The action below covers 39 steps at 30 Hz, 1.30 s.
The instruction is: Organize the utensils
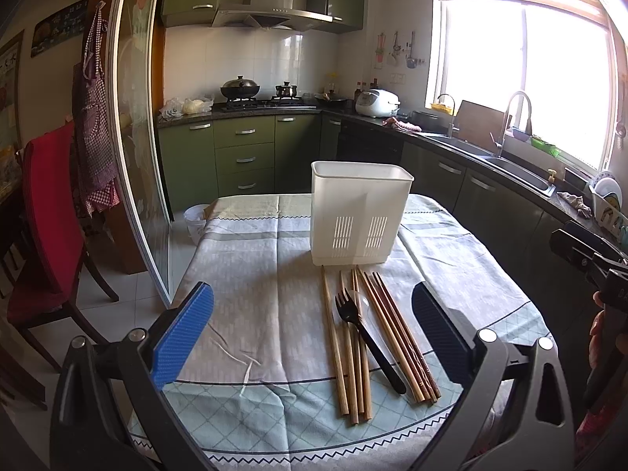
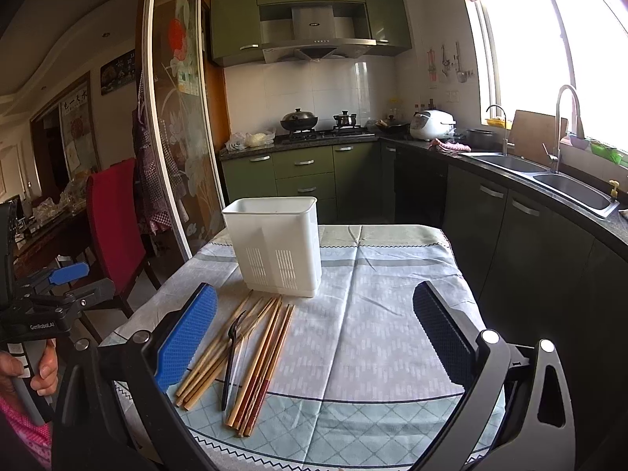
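A white slotted utensil holder (image 1: pixel 359 216) (image 2: pixel 276 247) stands empty on the cloth-covered table (image 1: pixel 251 314) (image 2: pixel 373 333). In front of it lie several wooden chopsticks (image 1: pixel 341 353) (image 2: pixel 259 357), a black plastic fork (image 1: pixel 367 339) (image 2: pixel 231 357) across them, and a clear plastic spoon (image 1: pixel 361 302) under the fork. My left gripper (image 1: pixel 314 337) is open and empty above the near table edge, the utensils between its fingers. My right gripper (image 2: pixel 314 339) is open and empty, the utensils by its left finger (image 2: pixel 184 341).
A red chair (image 1: pixel 43 227) (image 2: pixel 114 231) and a glass sliding door (image 1: pixel 137 125) stand left of the table. Green kitchen cabinets, a stove and a sink counter (image 2: pixel 549 180) run behind and to the right. A small white bin (image 1: pixel 194 221) sits on the floor.
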Each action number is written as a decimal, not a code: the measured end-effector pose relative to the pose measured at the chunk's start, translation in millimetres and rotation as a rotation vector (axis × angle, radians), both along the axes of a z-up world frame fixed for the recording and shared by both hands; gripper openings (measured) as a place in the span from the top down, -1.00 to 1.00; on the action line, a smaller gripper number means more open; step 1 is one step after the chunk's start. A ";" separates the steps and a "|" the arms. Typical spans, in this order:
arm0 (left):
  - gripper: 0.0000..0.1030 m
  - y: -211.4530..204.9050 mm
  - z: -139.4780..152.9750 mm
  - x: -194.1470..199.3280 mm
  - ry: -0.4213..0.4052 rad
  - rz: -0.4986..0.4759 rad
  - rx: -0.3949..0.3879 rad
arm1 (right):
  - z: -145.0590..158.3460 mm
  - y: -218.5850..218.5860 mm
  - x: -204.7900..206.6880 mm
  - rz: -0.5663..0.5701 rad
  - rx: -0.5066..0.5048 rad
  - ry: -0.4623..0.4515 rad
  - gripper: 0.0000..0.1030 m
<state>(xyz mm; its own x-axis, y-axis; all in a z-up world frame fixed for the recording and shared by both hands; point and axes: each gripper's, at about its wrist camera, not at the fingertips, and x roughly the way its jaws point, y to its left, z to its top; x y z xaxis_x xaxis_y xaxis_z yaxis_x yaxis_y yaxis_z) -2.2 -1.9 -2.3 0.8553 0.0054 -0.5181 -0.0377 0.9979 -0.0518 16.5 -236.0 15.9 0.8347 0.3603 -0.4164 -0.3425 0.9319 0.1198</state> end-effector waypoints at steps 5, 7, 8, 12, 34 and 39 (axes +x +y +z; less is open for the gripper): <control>-0.87 -0.7 0.2 0.5 0.006 -0.006 0.000 | -1.9 0.3 2.0 0.008 -0.001 0.011 -0.92; -0.87 -2.0 0.6 -0.2 0.005 -0.007 0.004 | -2.8 1.3 2.9 0.014 0.000 0.014 -0.92; -0.87 -2.1 0.8 -0.6 0.004 -0.008 0.004 | -2.9 1.2 3.1 0.016 0.001 0.016 -0.92; -0.87 -2.8 0.5 -0.1 0.006 -0.008 0.004 | -4.9 2.6 3.4 0.016 -0.002 0.016 -0.92; -0.87 -2.8 0.3 1.4 0.019 -0.013 0.001 | -9.7 8.1 7.7 0.017 -0.022 0.029 -0.92; -0.87 -2.6 -0.6 1.0 0.020 -0.012 -0.001 | -10.8 7.9 7.3 0.019 -0.024 0.031 -0.92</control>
<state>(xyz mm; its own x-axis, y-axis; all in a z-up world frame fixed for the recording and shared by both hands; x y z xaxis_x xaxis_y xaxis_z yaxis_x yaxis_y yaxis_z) -1.3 -4.5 -2.9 0.8447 -0.0050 -0.5353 -0.0269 0.9983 -0.0518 23.8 -228.2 5.1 0.8144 0.3661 -0.4502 -0.3570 0.9278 0.1085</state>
